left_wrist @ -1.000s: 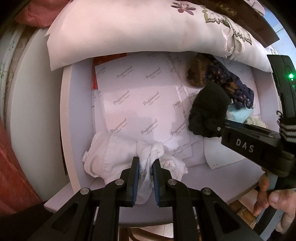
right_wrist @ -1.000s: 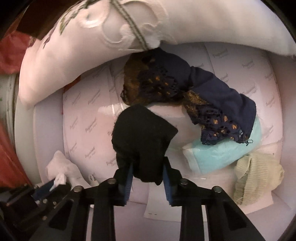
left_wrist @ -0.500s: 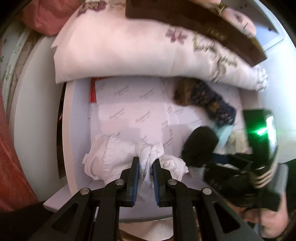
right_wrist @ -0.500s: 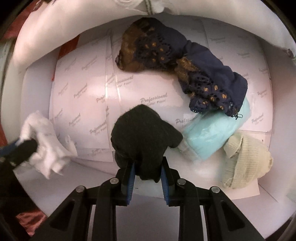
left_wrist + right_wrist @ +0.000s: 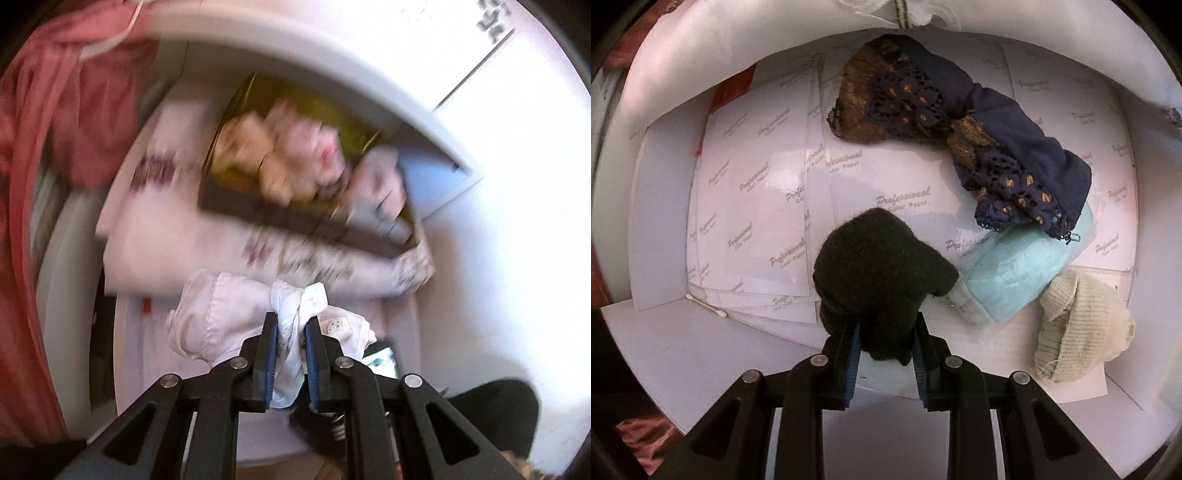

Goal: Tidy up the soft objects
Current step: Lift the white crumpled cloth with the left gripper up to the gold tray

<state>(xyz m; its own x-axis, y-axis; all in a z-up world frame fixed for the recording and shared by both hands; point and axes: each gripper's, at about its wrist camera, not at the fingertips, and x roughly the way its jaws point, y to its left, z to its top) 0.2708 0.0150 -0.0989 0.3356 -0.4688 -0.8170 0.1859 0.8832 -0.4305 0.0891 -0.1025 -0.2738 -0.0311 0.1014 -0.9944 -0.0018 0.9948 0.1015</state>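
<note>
a bunched white cloth (image 5: 229,317) is clamped between the blue pads of the left gripper (image 5: 290,343), its folds squeezed in the narrow gap and the rest of it spilling to the left of the fingers, clear of the surface below. part of a dark garment (image 5: 495,413) is seen at the lower right of that view. just beyond the cloth, a white embroidered pillow (image 5: 192,240) is seen through heavy blur, with a dark box (image 5: 295,221) of blurred pale and pink items lying on top of it. pink-red fabric (image 5: 66,110) is draped down the left edge, and a white wall fills the right.

in the right wrist view, a fuzzy black sock-like bundle (image 5: 879,273) is pinched at its lower end by the right gripper (image 5: 884,354), the pads pressed into it from both sides, and is seen above a white tabletop (image 5: 687,354) covered with glossy sheets (image 5: 753,206) printed "professional color paper". a cotton swab (image 5: 707,305) is left on the sheets to the left of the bundle. to the right, a pale blue packet (image 5: 1015,273) is seen just beside the black bundle, and a cream ribbed knit piece (image 5: 1078,328) is set beside the packet at the table's right side. farther back, a navy and brown lace-trimmed garment (image 5: 960,122) is spread across the sheets, its lower end overlapping the blue packet. the pillow's white edge is curved along the far side of the table.
</note>
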